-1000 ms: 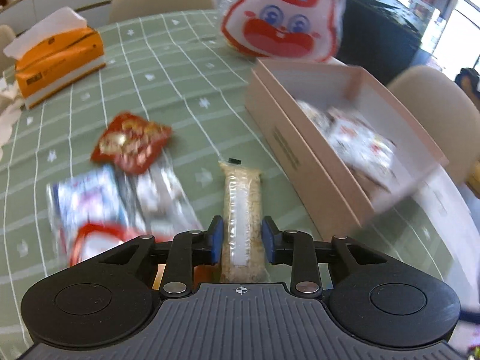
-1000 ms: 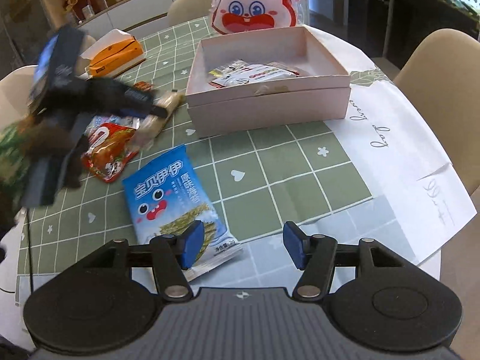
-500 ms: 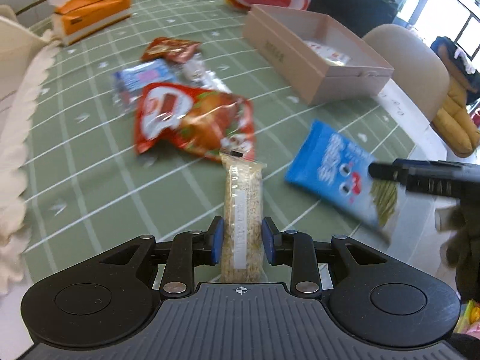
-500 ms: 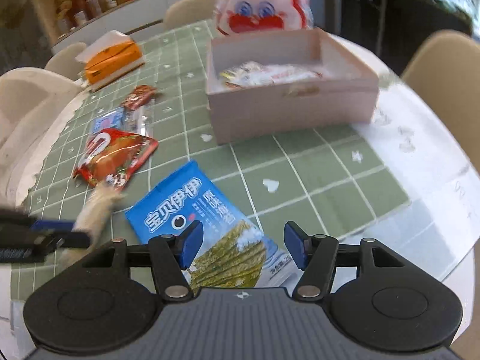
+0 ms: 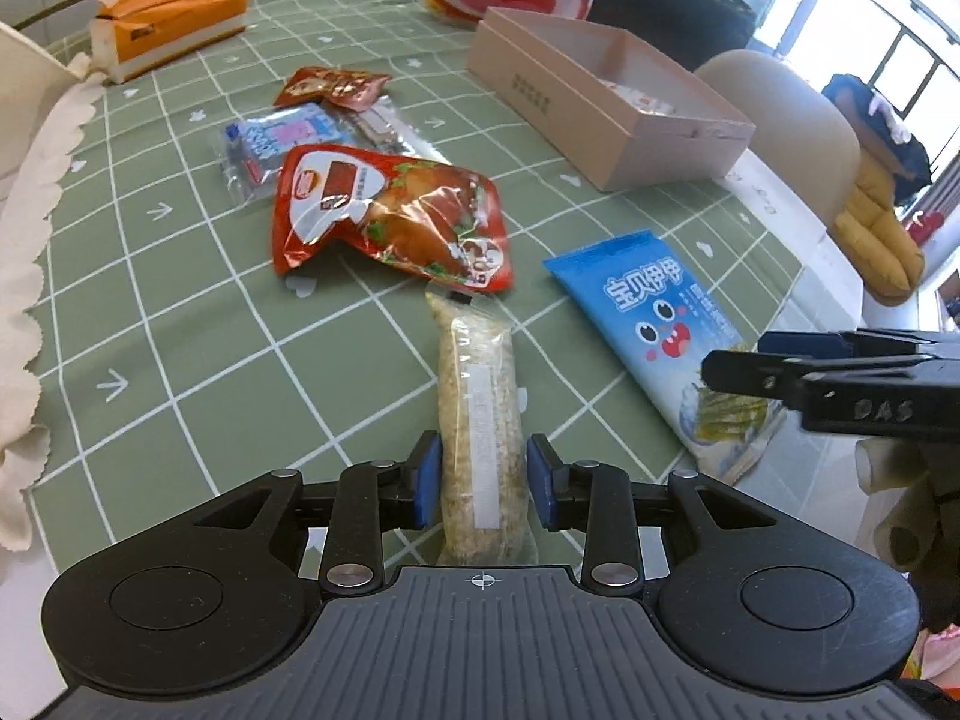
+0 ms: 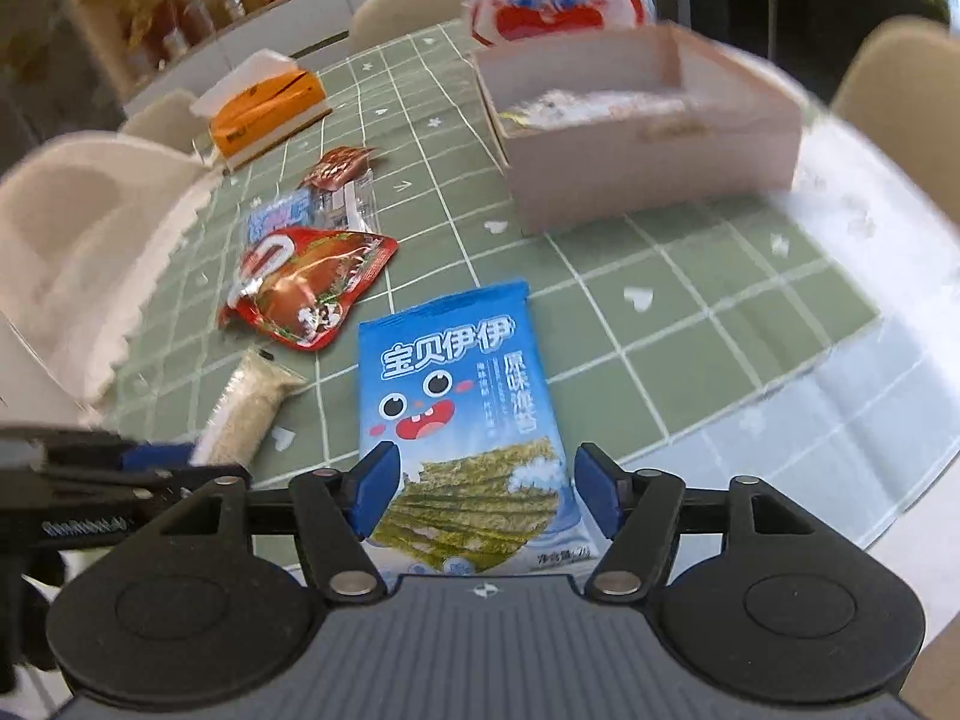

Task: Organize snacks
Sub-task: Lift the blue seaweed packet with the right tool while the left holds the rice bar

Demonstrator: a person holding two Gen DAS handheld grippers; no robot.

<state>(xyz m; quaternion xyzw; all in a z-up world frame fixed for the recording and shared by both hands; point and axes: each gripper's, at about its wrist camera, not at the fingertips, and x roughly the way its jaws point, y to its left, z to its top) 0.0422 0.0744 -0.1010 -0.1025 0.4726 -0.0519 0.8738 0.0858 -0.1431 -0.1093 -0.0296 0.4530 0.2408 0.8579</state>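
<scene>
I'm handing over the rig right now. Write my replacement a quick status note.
Left gripper: jaws just eased open, cereal bar lying between them on the tablecloth, seemingly not pinched.
Right gripper: just opened wider, straddling the blue seaweed pack, not gripping.
Done: a few packets in the pink box.
Left: bar, seaweed, red pouch, blue-white packet, small red packet, all outside the box.

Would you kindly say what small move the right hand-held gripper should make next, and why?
Probably close the right hand-held gripper on the blue snack packet: its jaws, just opening, straddle the packet's lower end without pressing, and the pink box awaits.
</scene>
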